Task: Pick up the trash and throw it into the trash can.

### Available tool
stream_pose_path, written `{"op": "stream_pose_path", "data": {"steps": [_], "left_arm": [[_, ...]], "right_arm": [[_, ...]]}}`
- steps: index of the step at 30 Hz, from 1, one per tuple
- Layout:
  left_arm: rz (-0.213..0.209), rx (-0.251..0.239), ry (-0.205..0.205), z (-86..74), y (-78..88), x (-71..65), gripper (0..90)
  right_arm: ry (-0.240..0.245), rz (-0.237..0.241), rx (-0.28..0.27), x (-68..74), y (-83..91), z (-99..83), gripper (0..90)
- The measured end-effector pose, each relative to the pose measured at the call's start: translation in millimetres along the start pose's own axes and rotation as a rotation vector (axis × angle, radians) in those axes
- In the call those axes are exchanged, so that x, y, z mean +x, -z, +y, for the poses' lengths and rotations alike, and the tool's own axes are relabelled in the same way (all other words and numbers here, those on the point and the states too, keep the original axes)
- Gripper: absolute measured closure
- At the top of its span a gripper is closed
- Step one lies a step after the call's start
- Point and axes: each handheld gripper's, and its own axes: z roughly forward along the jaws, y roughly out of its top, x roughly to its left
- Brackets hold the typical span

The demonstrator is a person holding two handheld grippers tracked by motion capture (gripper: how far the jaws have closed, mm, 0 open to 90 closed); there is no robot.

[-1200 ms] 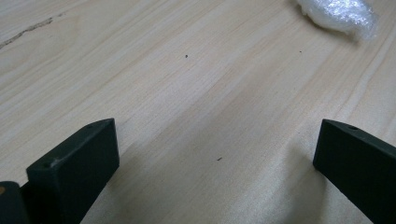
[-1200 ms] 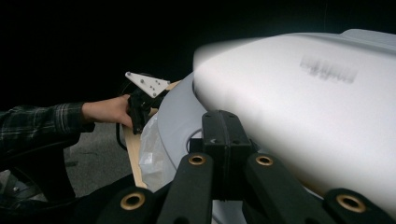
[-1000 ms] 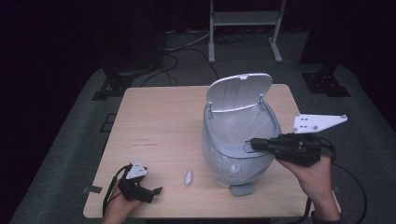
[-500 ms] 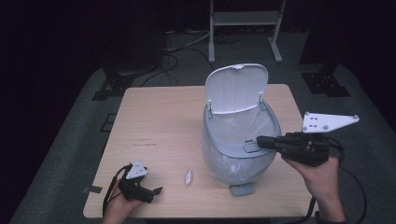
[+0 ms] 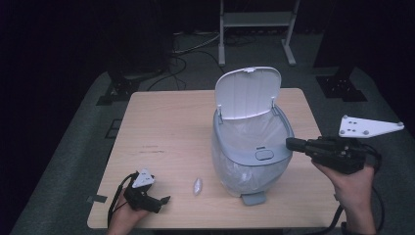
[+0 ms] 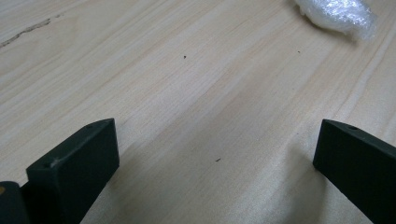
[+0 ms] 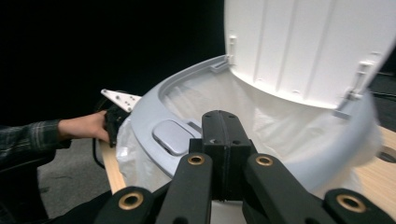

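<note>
High view: the bin [image 5: 252,147] stood on the table [image 5: 166,127], lid [image 5: 247,92] up, plastic wad [image 5: 197,186] just left of it.
Left gripper [image 5: 161,200]: jaws spread, low over the wood, the wad ahead.
Right gripper [image 5: 289,143]: jaws pressed together, empty, at the bin's rim.
Likely step: straddle the wad squarely, pinch gently, lift clear of the rim.

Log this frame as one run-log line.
left gripper: open, low over table | right gripper: shut, at bin rim | lid: up | plastic wad: on table
</note>
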Motion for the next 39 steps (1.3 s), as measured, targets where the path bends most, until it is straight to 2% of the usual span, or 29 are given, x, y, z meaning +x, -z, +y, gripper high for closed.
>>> {"op": "stream_pose_path", "data": {"steps": [3, 7, 16, 21, 30, 38, 39], "left_arm": [[0.000, 0.000, 0.000, 0.0, 0.0, 0.0, 0.0], [0.000, 0.000, 0.000, 0.0, 0.0, 0.0, 0.0], [0.000, 0.000, 0.000, 0.0, 0.0, 0.0, 0.0], [0.000, 0.000, 0.000, 0.0, 0.0, 0.0, 0.0], [0.000, 0.000, 0.000, 0.0, 0.0, 0.0, 0.0], [0.000, 0.001, 0.000, 0.0, 0.1, 0.0, 0.0], [0.000, 0.002, 0.000, 0.1, 0.1, 0.1, 0.0]], "right_arm": [[-0.003, -0.035, -0.011, -3.5, 10.1, -3.9, 90.0], [-0.005, -0.058, -0.008, -6.3, 15.4, -8.4, 89.6], [-0.031, -0.106, -0.008, -13.5, 28.1, -18.5, 81.7], [-0.045, -0.151, 0.010, -17.4, 32.4, -26.7, 70.7], [-0.074, -0.248, 0.053, -27.0, 30.1, -49.7, 37.9], [-0.097, -0.338, 0.080, -34.5, 23.4, -68.1, 13.5], [-0.097, -0.350, 0.089, -35.4, 21.9, -71.4, 12.9]]}}
